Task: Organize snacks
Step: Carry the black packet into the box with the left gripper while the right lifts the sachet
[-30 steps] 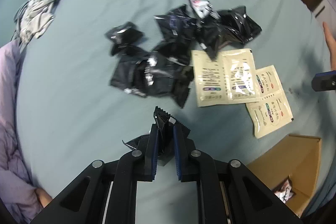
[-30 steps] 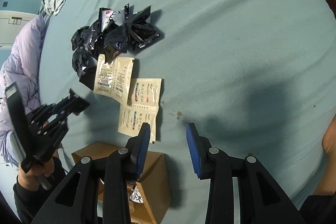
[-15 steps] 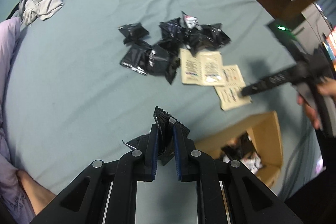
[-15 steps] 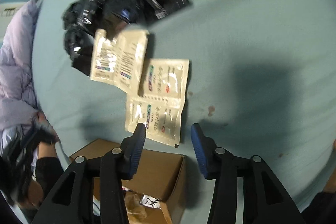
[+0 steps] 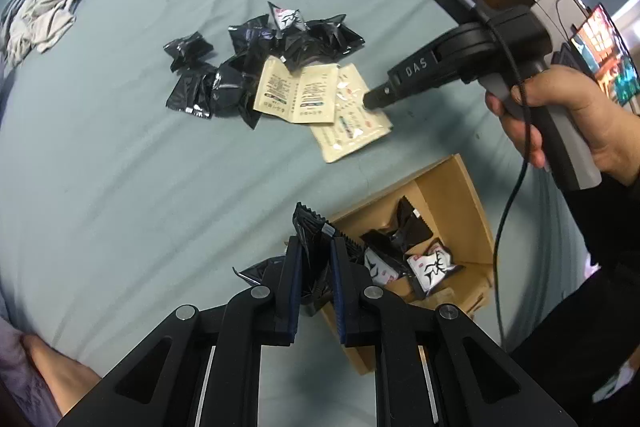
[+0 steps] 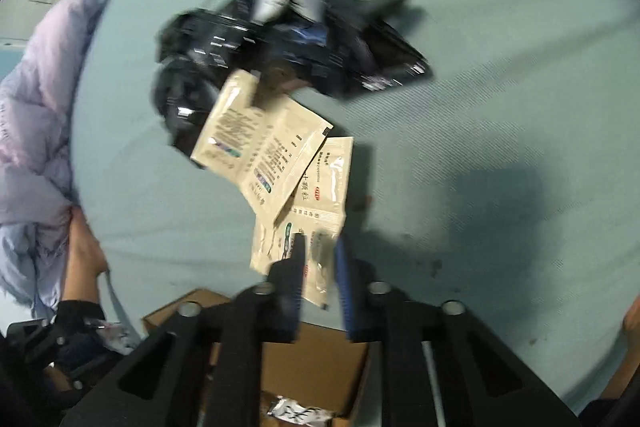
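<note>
The left gripper (image 5: pixel 314 267) has its fingers clamped on a black snack packet (image 5: pixel 310 227), held above the near left edge of the open cardboard box (image 5: pixel 452 187), which already holds several black and white packets (image 5: pixel 408 251). The box sits on a bed covered by a blue-green sheet (image 5: pixel 140 167).

Farther out lies a pile of black packets (image 5: pixel 256 67), with beige sachets (image 5: pixel 304 95) overlapping at its near right side. The right gripper (image 6: pixel 320 267) is down at the nearest beige sachet (image 6: pixel 320 195), fingers slightly apart on either side of its near end; motion blur hides whether they press on it. A crumpled grey cloth (image 5: pixel 44 15) lies at the far left.
</note>
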The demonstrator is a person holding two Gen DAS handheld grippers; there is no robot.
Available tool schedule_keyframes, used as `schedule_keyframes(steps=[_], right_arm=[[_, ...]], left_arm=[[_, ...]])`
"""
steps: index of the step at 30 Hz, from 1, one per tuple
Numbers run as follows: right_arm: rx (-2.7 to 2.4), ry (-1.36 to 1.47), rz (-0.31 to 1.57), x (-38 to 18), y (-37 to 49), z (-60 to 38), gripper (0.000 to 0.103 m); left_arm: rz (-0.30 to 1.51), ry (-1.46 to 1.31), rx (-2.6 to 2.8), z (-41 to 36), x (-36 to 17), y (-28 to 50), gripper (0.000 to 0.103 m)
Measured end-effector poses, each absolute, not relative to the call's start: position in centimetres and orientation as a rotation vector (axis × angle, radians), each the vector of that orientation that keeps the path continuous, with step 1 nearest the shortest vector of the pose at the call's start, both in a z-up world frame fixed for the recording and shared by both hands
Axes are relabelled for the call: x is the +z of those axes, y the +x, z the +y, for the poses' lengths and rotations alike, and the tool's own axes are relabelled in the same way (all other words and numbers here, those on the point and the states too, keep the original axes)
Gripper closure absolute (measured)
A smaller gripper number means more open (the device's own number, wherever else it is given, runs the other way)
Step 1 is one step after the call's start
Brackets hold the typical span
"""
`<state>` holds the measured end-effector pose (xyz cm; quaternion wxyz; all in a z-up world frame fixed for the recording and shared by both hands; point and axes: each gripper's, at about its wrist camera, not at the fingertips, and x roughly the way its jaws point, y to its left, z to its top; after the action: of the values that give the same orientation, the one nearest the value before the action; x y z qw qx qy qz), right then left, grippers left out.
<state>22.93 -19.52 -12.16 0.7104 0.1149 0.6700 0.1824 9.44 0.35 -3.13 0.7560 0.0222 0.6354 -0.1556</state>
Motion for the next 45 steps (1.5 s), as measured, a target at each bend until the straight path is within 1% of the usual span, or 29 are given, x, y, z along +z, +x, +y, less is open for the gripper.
schedule_keyframes(steps=[6, 16, 24, 34, 41, 45], right_arm=[[0.466, 0.193, 1.383, -9.8, 21.4, -18.5, 0.103], [0.435, 0.159, 1.277, -6.7, 20.1, -20.3, 0.103], [0.459, 0.117, 1.247, -4.3, 18.0, -21.0, 0.103], [0.515, 0.21, 1.2, -0.2, 15.2, -23.0, 0.103], [0.575, 0.219, 1.165, 2.2, 11.3, -23.0, 0.103], [0.58, 0.194, 1.181, 2.2, 9.2, -22.6, 0.103]], left_arm=[[1.388, 0.026, -0.341, 0.3, -3.1, 9.3, 0.09], [1.388, 0.017, -0.378, -0.2, -2.8, 9.3, 0.09], [1.409, 0.072, -0.403, -1.9, -3.7, 8.8, 0.09], [1.403, 0.15, -0.41, -4.1, -4.1, 7.0, 0.09], [1.385, 0.128, -0.356, -3.9, -3.7, 7.3, 0.09], [1.401, 0.108, -0.328, -3.7, -4.1, 7.3, 0.09]])
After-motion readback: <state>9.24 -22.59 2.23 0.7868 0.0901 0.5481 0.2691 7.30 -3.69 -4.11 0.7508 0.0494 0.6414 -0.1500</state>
